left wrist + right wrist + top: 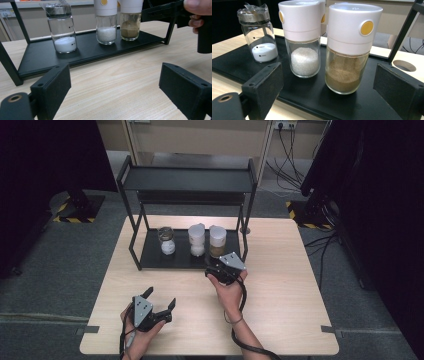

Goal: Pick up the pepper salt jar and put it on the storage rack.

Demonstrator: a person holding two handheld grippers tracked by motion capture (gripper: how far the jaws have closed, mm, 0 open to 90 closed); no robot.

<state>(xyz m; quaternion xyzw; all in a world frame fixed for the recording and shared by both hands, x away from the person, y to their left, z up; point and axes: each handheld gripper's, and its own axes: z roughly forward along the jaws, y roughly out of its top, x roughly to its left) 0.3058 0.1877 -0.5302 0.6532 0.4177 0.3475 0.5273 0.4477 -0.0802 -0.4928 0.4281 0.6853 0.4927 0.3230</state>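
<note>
Three jars, one within reach

Three jars stand on the rack's (pixel 150 257) lower shelf; the brown jar (pixel 347 72) sits rightmost, upright between the right gripper's (pixel 327 87) spread, empty jaws. It should advance squarely and close below the white cap, clear of the sugar jar (pixel 305 61). Left gripper (pixel 115 92) rests spread and empty on the table (pixel 280 310).

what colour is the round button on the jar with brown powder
Yellow, on the white cap of the brown-powder jar; the right gripper view shows it best.
</note>
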